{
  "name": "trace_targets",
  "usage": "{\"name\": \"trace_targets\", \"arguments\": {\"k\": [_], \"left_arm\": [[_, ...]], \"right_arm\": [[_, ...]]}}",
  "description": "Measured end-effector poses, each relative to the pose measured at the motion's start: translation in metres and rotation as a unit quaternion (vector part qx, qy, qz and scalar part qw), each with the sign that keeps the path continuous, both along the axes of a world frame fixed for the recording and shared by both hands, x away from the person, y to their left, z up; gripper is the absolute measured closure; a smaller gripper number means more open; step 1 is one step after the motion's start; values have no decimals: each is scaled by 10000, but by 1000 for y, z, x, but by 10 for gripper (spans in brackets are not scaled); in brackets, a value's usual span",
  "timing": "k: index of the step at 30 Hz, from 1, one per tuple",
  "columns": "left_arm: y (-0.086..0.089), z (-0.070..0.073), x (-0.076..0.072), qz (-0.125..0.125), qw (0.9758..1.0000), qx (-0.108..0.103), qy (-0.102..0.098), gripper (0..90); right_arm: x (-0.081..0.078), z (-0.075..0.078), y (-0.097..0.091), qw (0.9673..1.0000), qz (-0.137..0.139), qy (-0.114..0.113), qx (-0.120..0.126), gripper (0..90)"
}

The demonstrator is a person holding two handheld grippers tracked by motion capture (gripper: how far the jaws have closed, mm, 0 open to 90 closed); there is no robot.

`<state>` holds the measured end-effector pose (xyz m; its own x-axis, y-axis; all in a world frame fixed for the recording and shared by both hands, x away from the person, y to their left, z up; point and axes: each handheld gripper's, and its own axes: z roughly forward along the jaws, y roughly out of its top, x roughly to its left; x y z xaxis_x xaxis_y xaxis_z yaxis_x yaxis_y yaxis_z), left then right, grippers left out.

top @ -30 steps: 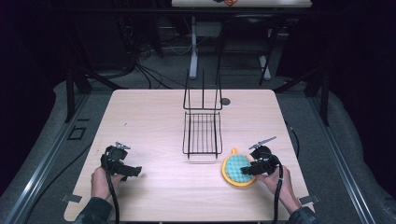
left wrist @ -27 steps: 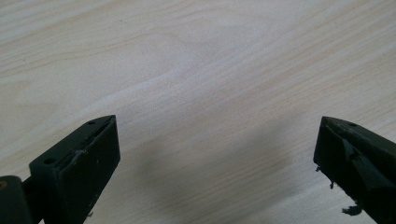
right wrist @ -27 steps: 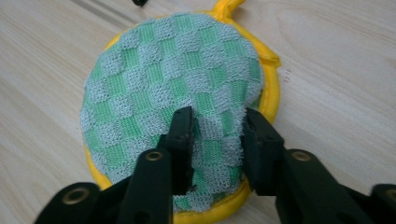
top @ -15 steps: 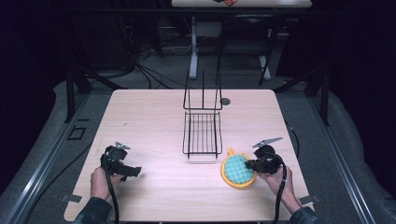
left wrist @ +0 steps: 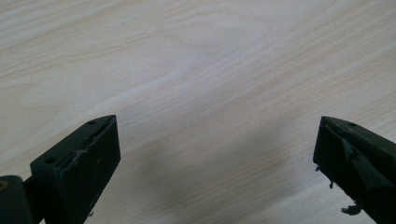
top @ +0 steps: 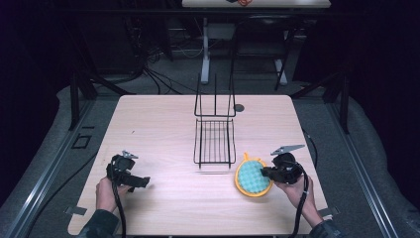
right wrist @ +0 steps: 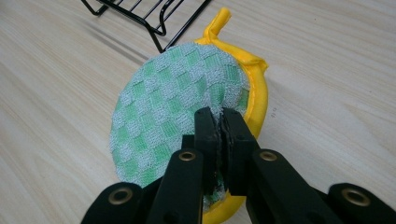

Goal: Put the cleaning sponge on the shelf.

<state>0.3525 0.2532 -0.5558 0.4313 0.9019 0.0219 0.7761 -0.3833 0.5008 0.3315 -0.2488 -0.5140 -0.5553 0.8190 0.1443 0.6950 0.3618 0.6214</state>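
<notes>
We have the round pad (right wrist: 180,112) pinched at its edge, right gripper (right wrist: 219,122) fingers just closing; rack (top: 214,141) w/o it yet; left gripper (left wrist: 217,154) fingers spread, idle on tabletop (top: 163,124).

The right gripper (right wrist: 218,122) fingers hide the sponge's (right wrist: 177,112) near edge.

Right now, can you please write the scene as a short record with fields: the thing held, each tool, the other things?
held thing: round green-checked cloth pad with yellow rim, near edge lifted off the table
right tool: jaws have just closed, pinching the pad's edge
left tool: jaws wide apart, nothing between them
other thing: black wire rack, just beyond the pad
surface: light wooden table
</notes>
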Motion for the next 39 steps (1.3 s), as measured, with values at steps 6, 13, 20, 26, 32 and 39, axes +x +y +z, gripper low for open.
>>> {"name": "trace_targets", "arguments": {"k": [6, 13, 20, 26, 32, 39], "left_arm": [[0, 1, 0, -29, 10000, 23, 7, 5], [0, 1, 0, -27, 10000, 21, -6, 4], [0, 1, 0, -29, 10000, 29, -1, 4], [0, 2, 0, -25, 10000, 43, -35, 4], [0, 2, 0, -8, 10000, 45, -28, 4], [-1, 1, 0, -14, 10000, 33, -3, 5]], "right_arm": [[-3, 7, -5, 9999, -4, -107, 32, 866], [-6, 11, -6, 9999, 26, -119, 71, 866], [-8, 17, -8, 9998, 2, -146, 161, 865], [-11, 23, -9, 9995, 9, -214, 225, 865], [-13, 28, -9, 9994, 13, -259, 245, 865], [-15, 34, -7, 9990, 52, -331, 293, 865]]}}
